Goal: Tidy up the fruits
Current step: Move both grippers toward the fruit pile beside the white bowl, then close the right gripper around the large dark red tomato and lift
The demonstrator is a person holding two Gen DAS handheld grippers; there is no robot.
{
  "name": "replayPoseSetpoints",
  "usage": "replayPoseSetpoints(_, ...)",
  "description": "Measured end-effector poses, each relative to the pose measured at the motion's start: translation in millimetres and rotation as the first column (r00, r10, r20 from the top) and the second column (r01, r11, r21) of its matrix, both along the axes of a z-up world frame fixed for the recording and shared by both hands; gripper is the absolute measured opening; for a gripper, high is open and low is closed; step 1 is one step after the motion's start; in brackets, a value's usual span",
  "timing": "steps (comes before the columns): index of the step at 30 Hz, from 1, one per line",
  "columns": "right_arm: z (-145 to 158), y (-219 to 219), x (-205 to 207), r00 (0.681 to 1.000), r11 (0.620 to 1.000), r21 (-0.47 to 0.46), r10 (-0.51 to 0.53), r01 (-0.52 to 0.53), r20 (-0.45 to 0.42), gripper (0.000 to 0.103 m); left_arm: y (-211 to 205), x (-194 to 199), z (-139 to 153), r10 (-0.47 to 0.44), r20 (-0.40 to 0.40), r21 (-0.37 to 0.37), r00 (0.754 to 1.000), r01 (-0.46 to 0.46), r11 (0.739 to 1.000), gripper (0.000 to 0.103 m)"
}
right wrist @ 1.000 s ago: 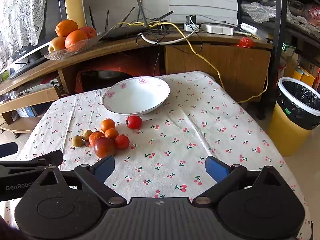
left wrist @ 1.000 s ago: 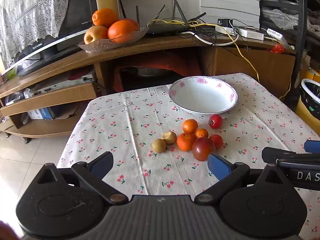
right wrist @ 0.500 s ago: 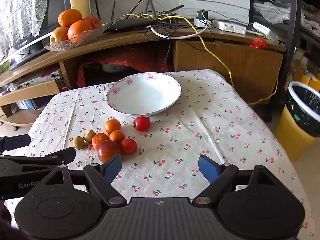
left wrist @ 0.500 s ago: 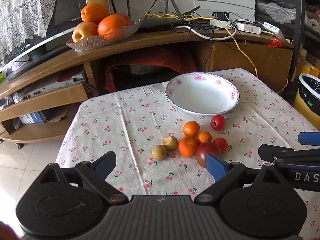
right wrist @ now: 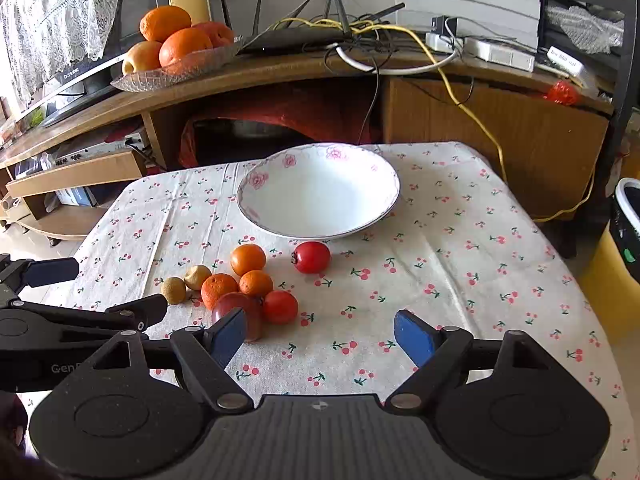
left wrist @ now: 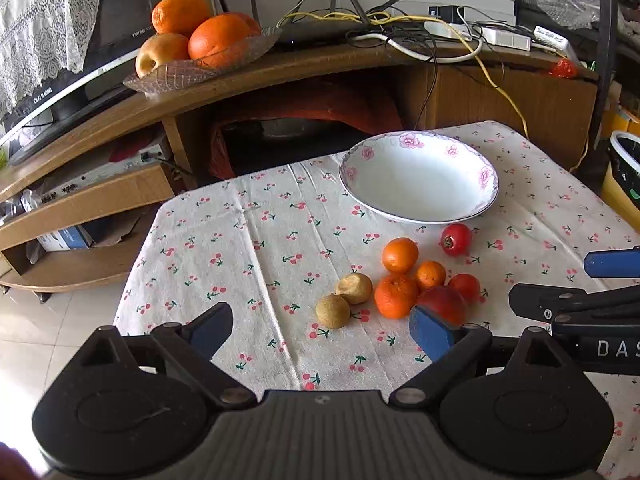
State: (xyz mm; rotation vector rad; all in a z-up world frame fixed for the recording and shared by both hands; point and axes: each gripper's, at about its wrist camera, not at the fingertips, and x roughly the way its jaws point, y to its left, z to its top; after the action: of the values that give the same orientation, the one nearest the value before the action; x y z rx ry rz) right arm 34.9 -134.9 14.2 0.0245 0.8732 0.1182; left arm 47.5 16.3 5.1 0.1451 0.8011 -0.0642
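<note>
Tablecloth (right wrist: 460, 264), bare white bowl (right wrist: 320, 200)

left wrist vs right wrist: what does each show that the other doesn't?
Left wrist only: floor tiles left of the table. Right wrist only: the tablecloth's right side, down to its near corner. Both: white bowl, holding nothing; fruit cluster lying on the cloth; left gripper and right gripper, both open and holding nothing.
</note>
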Motion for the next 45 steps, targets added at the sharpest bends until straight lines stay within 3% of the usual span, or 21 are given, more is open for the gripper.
replayPoseSetpoints(10, -15.0, 6.5, 8.1, 0.998, 0.998, 0.0, 0.061, -0.061, -0.023, 0.077, 5.0, -3.3, -16.2, -0.064, 0.0, 0.072, 0.998, 0.064, 0.995, 0.101)
replayPoseSetpoints(29, -36.6, 26.0, 32.3, 0.975, 0.976, 0.127, 0.189, -0.175, -0.115, 0.045, 16.2, 15.2, -32.5, -0.081, -0.062, 0.069, 0.995, 0.085, 0.994, 0.098)
replayPoseSetpoints(39, -40.8, 26.5, 38.5, 0.965, 0.963, 0.203, 0.209, -0.175, -0.159, 0.039, 19.8, 17.8, -36.5, -0.072, -0.075, 0.071, 0.995, 0.077, 0.995, 0.098)
replayPoseSetpoints(45, -42.2, 31.1, 40.9, 0.965, 0.968, 0.183, 0.201, -0.17, -0.165, 0.039, 14.8, 14.4, -34.8, -0.112, -0.072, 0.058, 0.991, 0.116, 0.992, 0.098)
